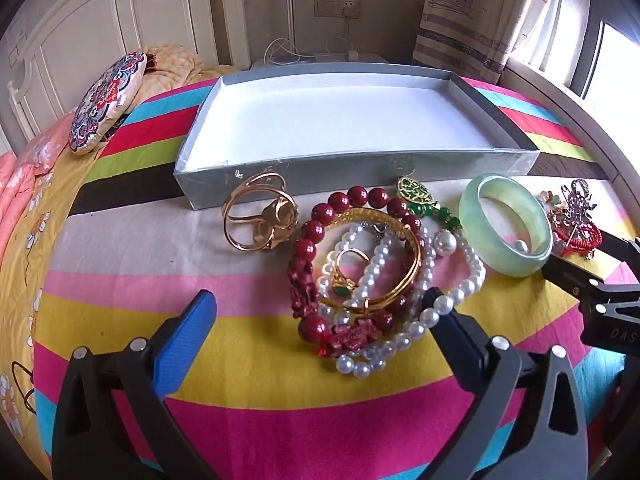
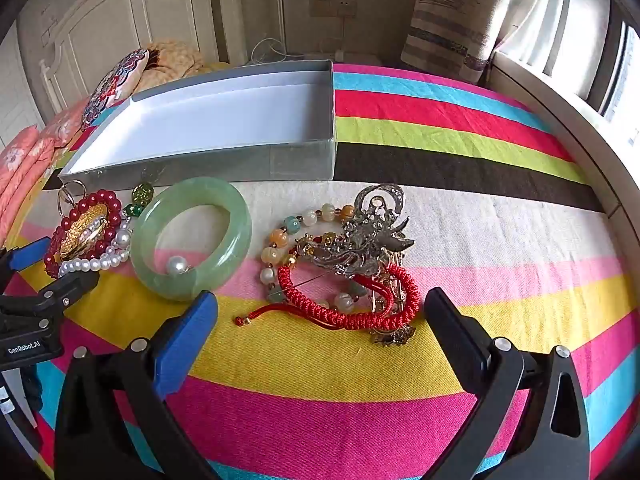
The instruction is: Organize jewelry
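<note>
A heap of jewelry lies on a striped bed cover in front of a shallow grey box (image 1: 320, 174) with a bare white floor. In the left wrist view my left gripper (image 1: 320, 304) stands open over a dark red bead bracelet (image 1: 310, 248), a gold bangle (image 1: 414, 254) and white pearl strands (image 1: 428, 316). A gold openwork cuff (image 1: 256, 216) lies to their left, a green jade bangle (image 1: 506, 224) to their right. In the right wrist view my right gripper (image 2: 320, 304) is open just before a red woven cord bracelet (image 2: 348, 314), a metal dragon brooch (image 2: 360, 240) and pastel beads (image 2: 276, 240). The jade bangle (image 2: 192, 238) is left of it.
A round patterned cushion (image 1: 106, 102) and pink bedding (image 1: 24, 168) lie at the far left. A headboard, a wall socket and a curtain stand behind the bed. A white window ledge (image 2: 560, 120) runs along the right. The grey box (image 2: 224, 164) sits at the back.
</note>
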